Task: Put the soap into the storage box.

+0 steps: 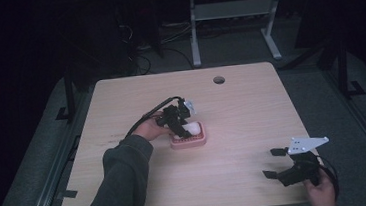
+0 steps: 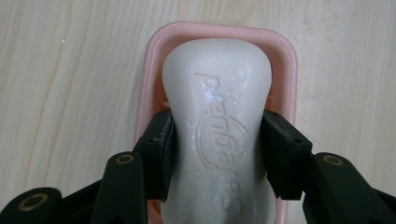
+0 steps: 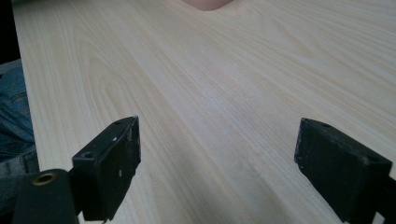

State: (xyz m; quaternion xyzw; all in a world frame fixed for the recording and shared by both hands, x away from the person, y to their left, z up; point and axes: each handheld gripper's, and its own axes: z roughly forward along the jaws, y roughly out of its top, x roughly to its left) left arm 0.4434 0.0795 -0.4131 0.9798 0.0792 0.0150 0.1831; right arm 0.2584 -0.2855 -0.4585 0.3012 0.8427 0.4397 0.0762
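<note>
Pale wood table [image 1: 243, 128] in a dark room

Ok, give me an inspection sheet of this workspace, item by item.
Surface: light wooden table, round cable hole near the far edge.
Job's things: white soap bar held over the pink soap dish.
Clutter: nothing seen.
Grippers: left gripper shut on the soap bar at its waist; right gripper open over bare wood at the near right corner.
Cables: black cable trails from the left gripper.
Surroundings: dark room, grey table frame beyond.
</note>
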